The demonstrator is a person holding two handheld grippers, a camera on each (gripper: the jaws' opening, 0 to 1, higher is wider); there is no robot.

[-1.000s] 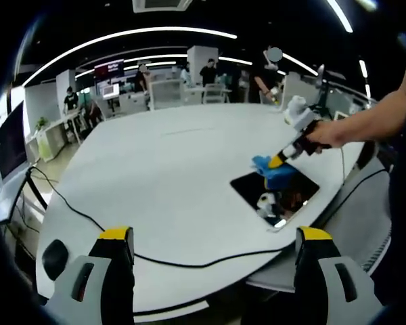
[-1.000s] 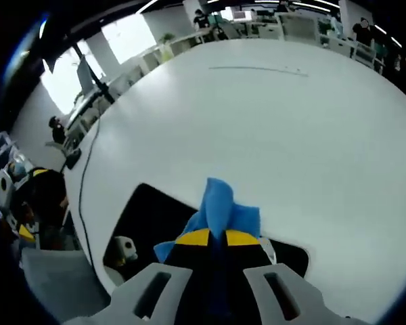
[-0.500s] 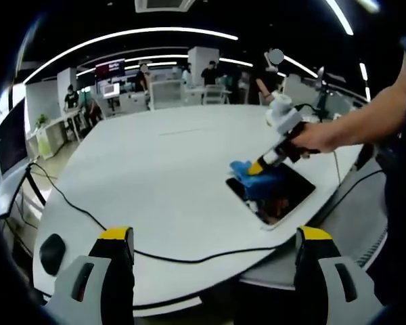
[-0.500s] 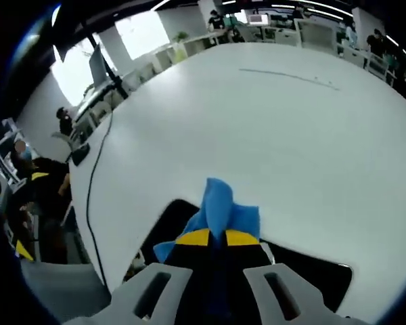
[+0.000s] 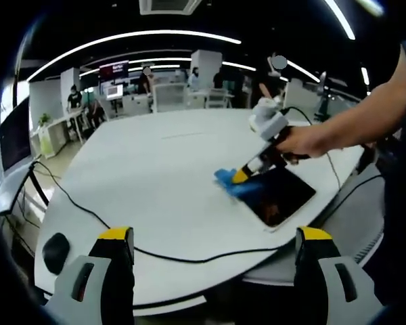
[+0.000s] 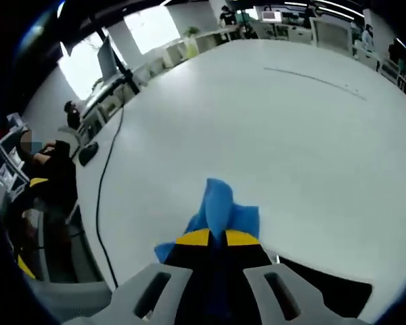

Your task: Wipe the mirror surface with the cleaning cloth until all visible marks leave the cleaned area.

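Honestly, the worry from where I stand is that the wipe runs off the glass: the right claw [image 6: 211, 238], its yellow-tipped jaws pinched tight on the crumpled blue cleaning cloth [image 6: 220, 206], has that cloth at the far corner of the dark rectangular mirror [image 5: 279, 196], partly out on the white table [image 5: 155, 169], so any marks on the near part of the glass look unwiped. The mirror also lies close to the table edge, and I'd guess a hard sideways drag could slide it or tip it off. The left claw [image 5: 213, 247] hangs idle nearer the edge with its jaws wide apart and nothing in them. A thin black cable [image 5: 74, 210] snakes across the table in front of it, near a small black puck-like object [image 5: 56, 254]; neither blocks the mirror. Farther back stand office desks with people.
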